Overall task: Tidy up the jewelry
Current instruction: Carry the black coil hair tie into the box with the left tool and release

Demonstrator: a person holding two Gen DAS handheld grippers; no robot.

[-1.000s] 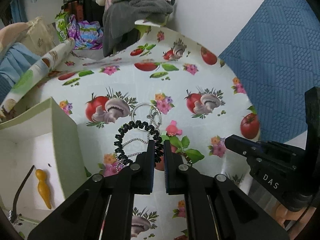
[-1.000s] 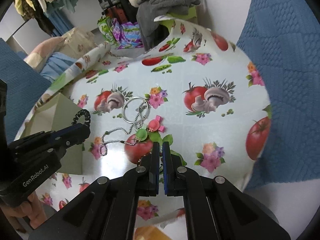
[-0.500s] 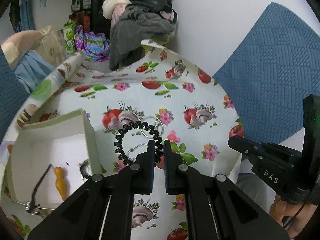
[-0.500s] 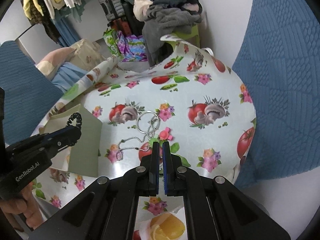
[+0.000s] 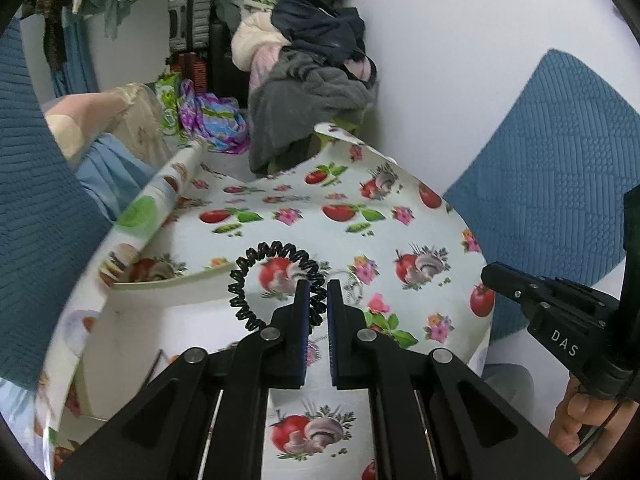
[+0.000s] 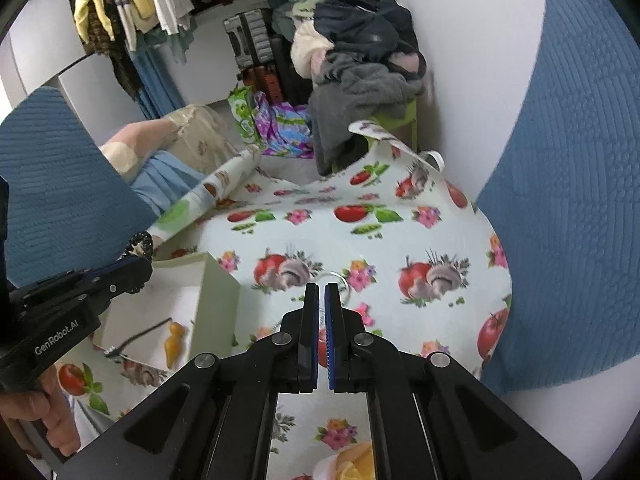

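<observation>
Black coil bracelet (image 5: 276, 280) clamped in left claw (image 5: 318, 300), raised above worktop (image 5: 400, 220), beside white box (image 6: 216, 292). Already boxed: orange piece (image 6: 175, 342). Left on worktop: ring (image 6: 340, 280), chain. Right claw (image 6: 321, 300) closed, empty.

Both fisheye cams sat behind own fingers, angled steeply down, fairly high above the tablecloth (image 5: 400, 216). Left wrist cam looked fwd over the white box (image 5: 160, 300), w/ right gripper (image 5: 486, 274) poking in at right edge. Right wrist cam caught left gripper (image 6: 146, 266) at left edge. Shared: tablecloth, box, clothes pile (image 6: 360, 64), blue cushion (image 5: 560, 168).
</observation>
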